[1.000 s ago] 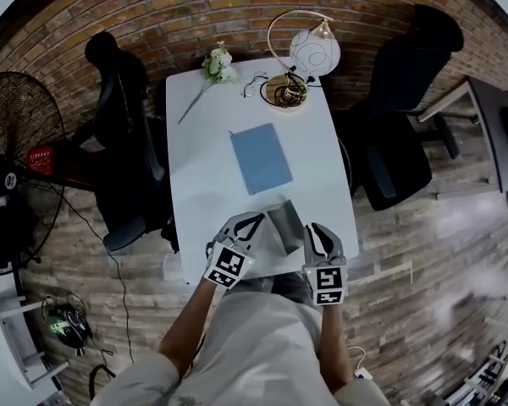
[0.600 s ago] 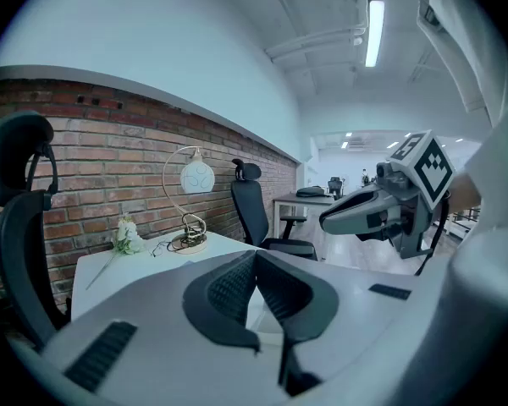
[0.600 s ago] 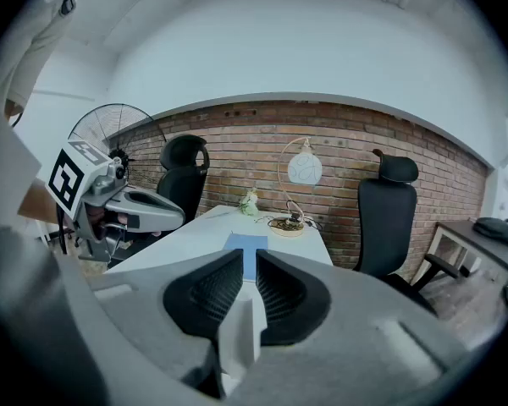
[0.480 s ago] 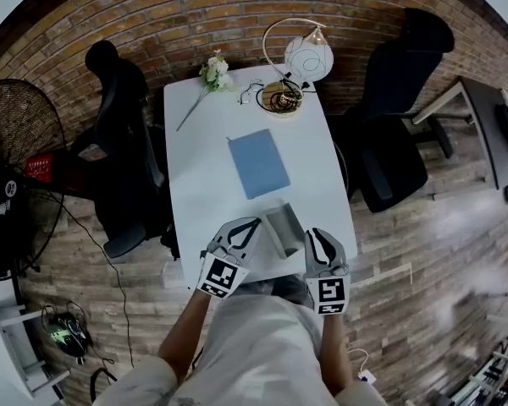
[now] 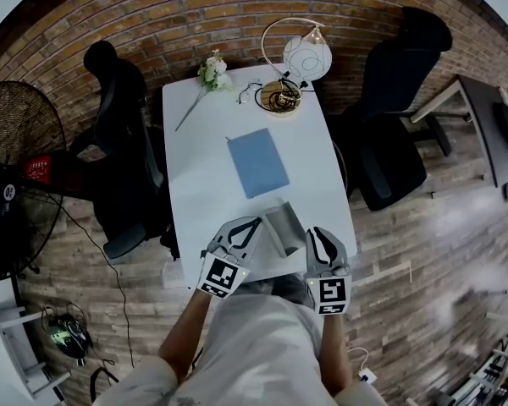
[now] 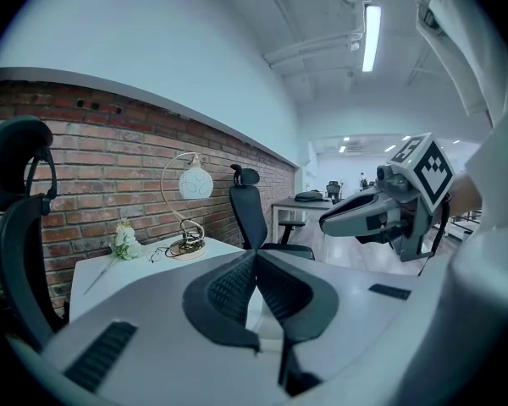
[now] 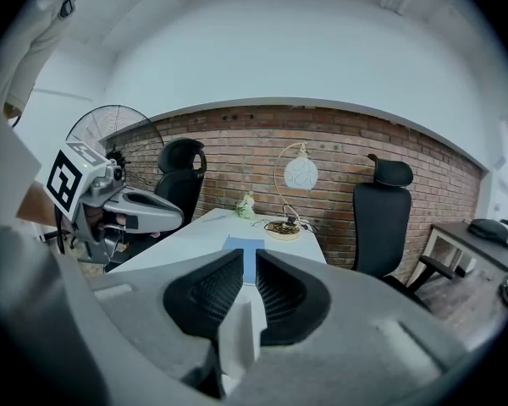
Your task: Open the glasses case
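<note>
Beyond the case [image 5: 284,227], a notebook [image 5: 257,162].

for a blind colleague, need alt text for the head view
From above: a person's left gripper and right gripper are at the near edge of a white table, a grey glasses case between them. Farther back: blue notebook, lamp, flower.

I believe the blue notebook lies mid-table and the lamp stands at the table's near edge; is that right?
Not quite: the head view shows the lamp at the table's far end, by the brick wall. The blue notebook does lie mid-table.
</note>
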`<move>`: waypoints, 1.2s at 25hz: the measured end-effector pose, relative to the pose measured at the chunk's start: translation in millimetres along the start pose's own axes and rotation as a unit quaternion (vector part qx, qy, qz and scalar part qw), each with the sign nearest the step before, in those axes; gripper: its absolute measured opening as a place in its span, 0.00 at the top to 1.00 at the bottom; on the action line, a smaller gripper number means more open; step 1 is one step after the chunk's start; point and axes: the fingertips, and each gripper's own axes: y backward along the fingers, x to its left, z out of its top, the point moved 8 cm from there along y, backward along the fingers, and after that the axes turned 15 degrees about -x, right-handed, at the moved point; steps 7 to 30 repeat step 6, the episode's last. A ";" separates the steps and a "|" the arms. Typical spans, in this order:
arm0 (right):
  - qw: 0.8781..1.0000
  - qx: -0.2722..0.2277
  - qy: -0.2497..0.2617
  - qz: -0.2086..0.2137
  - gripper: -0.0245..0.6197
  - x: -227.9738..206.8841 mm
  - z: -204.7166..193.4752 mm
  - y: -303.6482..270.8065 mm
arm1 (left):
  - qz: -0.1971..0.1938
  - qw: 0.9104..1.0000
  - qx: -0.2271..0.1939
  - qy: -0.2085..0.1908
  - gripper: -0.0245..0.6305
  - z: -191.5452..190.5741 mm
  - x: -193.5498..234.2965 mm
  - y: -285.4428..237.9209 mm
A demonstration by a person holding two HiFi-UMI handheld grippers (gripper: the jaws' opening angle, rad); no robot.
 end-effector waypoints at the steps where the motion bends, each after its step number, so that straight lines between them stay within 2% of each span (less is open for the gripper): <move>1: 1.000 -0.001 0.000 -0.001 0.88 -0.3 -0.1 -0.4 | 0.000 1.000 -0.001 0.000 0.96 -0.2 0.2 -0.4; 30: 1.000 -0.006 -0.004 -0.004 0.88 -0.8 4.1 -3.8 | -0.001 1.000 -0.001 0.000 0.96 -1.0 1.0 -1.6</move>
